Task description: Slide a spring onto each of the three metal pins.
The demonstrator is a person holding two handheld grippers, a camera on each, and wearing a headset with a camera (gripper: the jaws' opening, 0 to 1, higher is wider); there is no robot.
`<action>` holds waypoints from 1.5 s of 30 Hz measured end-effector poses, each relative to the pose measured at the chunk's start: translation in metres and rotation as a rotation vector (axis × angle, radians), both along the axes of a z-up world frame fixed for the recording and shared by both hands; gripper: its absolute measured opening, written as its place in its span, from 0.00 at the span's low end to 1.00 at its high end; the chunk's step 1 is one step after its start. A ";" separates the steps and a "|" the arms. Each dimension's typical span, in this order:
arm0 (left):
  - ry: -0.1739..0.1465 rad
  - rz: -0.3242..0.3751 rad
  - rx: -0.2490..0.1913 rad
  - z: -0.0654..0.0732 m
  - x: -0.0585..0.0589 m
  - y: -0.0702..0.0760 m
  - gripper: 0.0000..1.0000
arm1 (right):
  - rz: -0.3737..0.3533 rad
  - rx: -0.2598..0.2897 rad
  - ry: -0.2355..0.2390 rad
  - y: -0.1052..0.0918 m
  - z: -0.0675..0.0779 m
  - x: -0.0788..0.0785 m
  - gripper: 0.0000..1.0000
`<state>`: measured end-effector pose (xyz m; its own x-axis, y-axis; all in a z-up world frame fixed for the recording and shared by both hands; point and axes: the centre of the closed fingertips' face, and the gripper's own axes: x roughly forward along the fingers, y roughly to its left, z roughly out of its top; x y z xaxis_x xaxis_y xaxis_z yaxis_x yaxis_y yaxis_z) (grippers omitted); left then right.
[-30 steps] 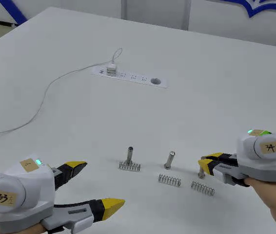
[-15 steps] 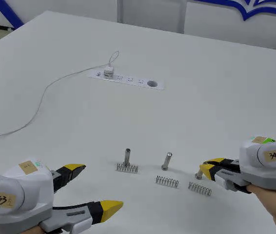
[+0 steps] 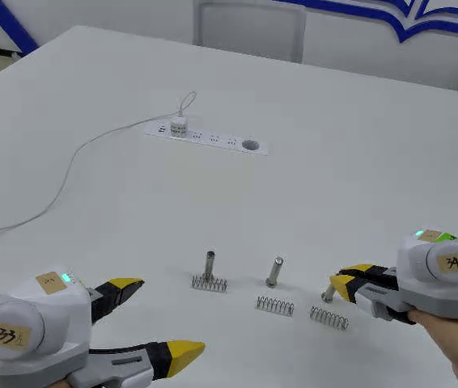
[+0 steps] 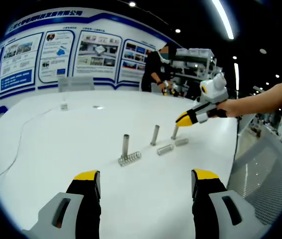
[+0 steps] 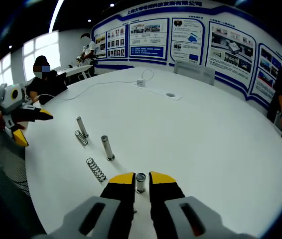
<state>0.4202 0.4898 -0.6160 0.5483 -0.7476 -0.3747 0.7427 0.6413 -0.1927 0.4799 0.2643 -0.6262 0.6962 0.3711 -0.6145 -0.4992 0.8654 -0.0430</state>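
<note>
Yellow-tipped right gripper (image 3: 344, 284) just right of the mid pin (image 3: 276, 272), jaws set narrowly about the right pin (image 3: 328, 293), that pin upright between the tips; pads touching it or a hair off, impossible to tell. Left gripper (image 3: 158, 317) well left of the mid pin and nearer the person, jaws wide apart, holding nothing. Left pin (image 3: 209, 265) upright too, left of the mid pin; all three in a row, nothing on them. Flat on the table (image 3: 334, 162), long axes roughly along that row: right spring (image 3: 328, 318) right of the mid pin and nearer the person, just beside the right gripper's tips; mid spring (image 3: 275, 305) straight in front of the mid pin on the person's side; left spring (image 3: 209, 284) left of the mid pin, just beside the left pin's foot. Judged from this: right spring closest to the right gripper, left spring to the left gripper; each to be taken across its coils, tipped upright and lowered over a pin's top. White, smooth table, little to stop a spring rolling. Beyond the mid pin, well apart, power strip (image 3: 209, 138) with a cable (image 3: 67, 170) trailing left. Poster wall (image 5: 181, 40) and people (image 5: 44, 79) further off.
</note>
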 end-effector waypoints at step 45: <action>0.034 -0.010 0.041 -0.012 -0.004 0.000 0.76 | 0.280 -0.062 0.167 0.006 -0.055 -0.046 0.17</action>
